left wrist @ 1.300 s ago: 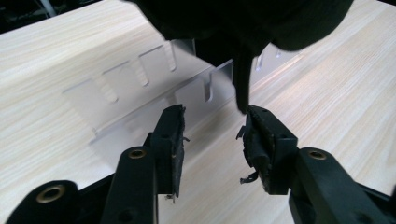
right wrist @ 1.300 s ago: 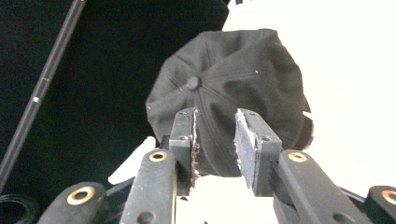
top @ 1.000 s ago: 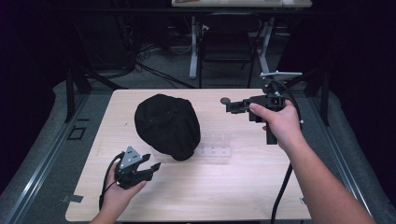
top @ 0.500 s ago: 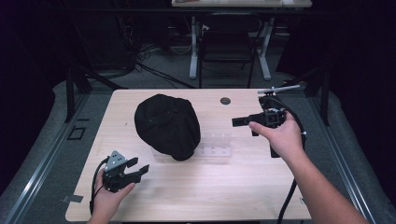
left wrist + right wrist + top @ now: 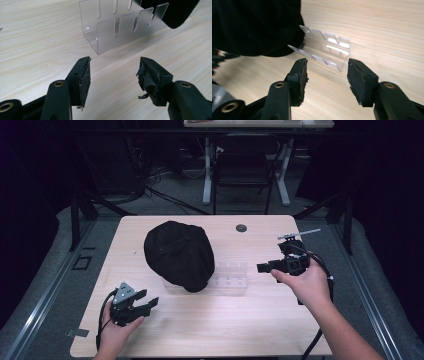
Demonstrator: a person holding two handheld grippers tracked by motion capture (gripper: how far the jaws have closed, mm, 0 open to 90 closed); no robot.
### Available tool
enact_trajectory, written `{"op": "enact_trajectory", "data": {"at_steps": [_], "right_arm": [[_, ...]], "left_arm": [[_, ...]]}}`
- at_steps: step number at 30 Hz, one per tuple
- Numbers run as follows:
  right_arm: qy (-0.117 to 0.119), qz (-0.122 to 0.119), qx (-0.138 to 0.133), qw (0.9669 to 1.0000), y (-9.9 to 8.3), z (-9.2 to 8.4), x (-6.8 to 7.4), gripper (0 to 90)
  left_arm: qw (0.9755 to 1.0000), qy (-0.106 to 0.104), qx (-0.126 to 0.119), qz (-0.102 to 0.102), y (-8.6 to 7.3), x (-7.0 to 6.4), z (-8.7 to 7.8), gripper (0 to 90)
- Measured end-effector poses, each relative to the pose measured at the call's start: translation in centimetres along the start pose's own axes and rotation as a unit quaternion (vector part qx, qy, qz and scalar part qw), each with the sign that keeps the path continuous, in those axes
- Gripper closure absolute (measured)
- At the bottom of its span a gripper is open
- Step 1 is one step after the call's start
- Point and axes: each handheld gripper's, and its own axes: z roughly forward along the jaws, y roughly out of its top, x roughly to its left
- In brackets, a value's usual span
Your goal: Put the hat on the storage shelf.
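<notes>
A black cap lies on the middle of the wooden table, its edge resting on a clear slotted acrylic rack. The same rack lies ahead in the left gripper view, with the cap at the top right. The right gripper view has the rack just beyond the jaws and the cap to the left. My left gripper is open near the table's front left. To the right of the rack, my right gripper is held open and points at it. Neither gripper holds anything.
A small dark round disc sits near the table's far edge. Cables trail from both grippers. Behind the table stand a chair and desk legs on a dark floor.
My right gripper has dropped from the far right side toward the rack's right end. My left gripper pulled back toward the front left edge, then eased forward a little.
</notes>
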Motion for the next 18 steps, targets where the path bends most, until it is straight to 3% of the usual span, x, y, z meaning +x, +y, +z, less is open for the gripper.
{"op": "enact_trajectory", "data": {"at_steps": [4,7,9,11,14,16,18], "right_arm": [[0.008,0.006,-0.005,0.9999,-0.8,0.0,-0.1,49.2],[-0.008,0.002,0.007,0.9999,-1.5,0.3,-0.2,48.8],[-0.022,-0.008,0.001,0.9997,-1.9,0.4,-0.3,48.5],[-0.008,0.003,0.003,1.0000,-2.4,0.6,-0.4,48.4],[-0.015,-0.005,0.005,0.9999,-3.2,0.9,-0.4,48.4],[-0.001,0.003,0.002,1.0000,-3.7,1.0,-0.5,48.5],[-0.005,0.002,0.003,1.0000,-4.3,1.3,-0.5,48.3]], "left_arm": [[1.0000,0.000,0.003,0.001,-0.1,0.0,0.2,43.5],[1.0000,0.000,0.005,0.004,-0.2,0.0,0.3,43.4],[1.0000,0.000,0.005,0.005,-0.2,0.0,0.3,43.5],[1.0000,-0.001,0.006,0.005,-0.3,-0.1,0.3,43.4],[0.9999,-0.002,0.009,0.006,-0.3,-0.1,0.5,43.4],[0.9999,-0.004,0.009,0.006,-0.4,-0.2,0.6,43.4],[0.9998,-0.008,0.014,0.008,-0.3,-0.2,0.5,43.3]]}}
